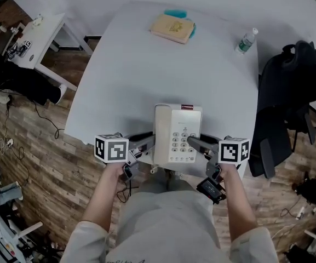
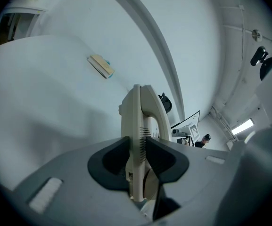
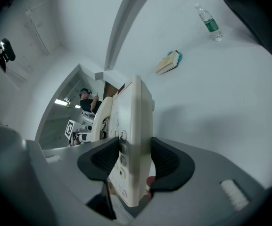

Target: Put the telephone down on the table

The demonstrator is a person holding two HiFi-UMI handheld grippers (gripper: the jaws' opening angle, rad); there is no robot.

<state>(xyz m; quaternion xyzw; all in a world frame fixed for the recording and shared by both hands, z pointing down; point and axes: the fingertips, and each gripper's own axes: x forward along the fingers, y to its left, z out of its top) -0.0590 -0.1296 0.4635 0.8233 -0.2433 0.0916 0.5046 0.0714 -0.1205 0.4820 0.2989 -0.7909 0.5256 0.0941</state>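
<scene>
Table (image 1: 147,75) lies open ahead — only book (image 1: 172,28) and bottle (image 1: 246,41) at far edge.

The right gripper (image 1: 195,142) hides the right edge of the telephone (image 1: 171,126); bottle (image 1: 246,41) label seems unreadably small

Tan book (image 1: 172,28), upright water bottle (image 1: 246,41), black office chair (image 1: 289,103), small white desk (image 1: 34,37), wood floor (image 1: 53,163)

Black chair (image 1: 289,92) and small white desk (image 1: 42,32) stand on wood-plank floor (image 1: 53,169).
</scene>
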